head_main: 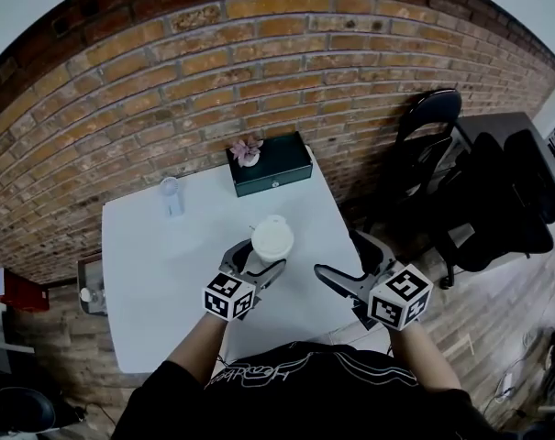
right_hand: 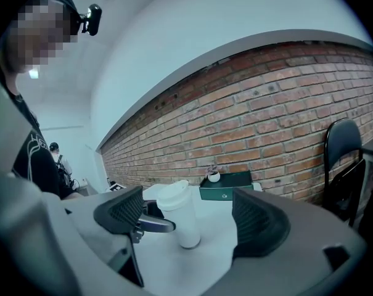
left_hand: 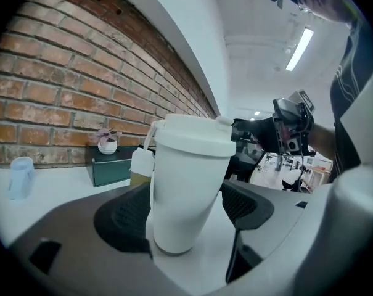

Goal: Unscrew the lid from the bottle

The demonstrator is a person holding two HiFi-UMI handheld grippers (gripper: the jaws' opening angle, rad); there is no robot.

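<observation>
Holding the bottle (left_hand: 183,196) low on its body, my left gripper (head_main: 255,262) has its jaws closed on the white wall. In the left gripper view one dark pad (left_hand: 121,217) sits tight against the bottle's left side, and the other meets its right side higher up. A sliver of table (head_main: 149,273) shows beside the narrower base. The bottle stands upright on the table, near the middle of its near half. Its lid (head_main: 272,238) is still seated on top, with a white loop hanging from the lid's left side.

My right gripper (head_main: 344,257) hangs just to the right of the bottle, apart from it, over the near right part of the table. Its jaws are spread wide and grip nothing. In the right gripper view I see the bottle ahead of them, beyond the tips, with a left jaw tip against it. Both marker cubes point back toward me at the near edge.

Farther out, a dark green box (head_main: 275,168) lies at the far edge of the table, against the brick wall (head_main: 305,71). A small white pot (head_main: 248,152) with a pinkish flower rests on the box's left end. A pale translucent cup (head_main: 172,196) stands alone on the far left of the table, well apart from the bottle. A black chair (head_main: 428,122) stands off the table's far right corner, by the wall.
</observation>
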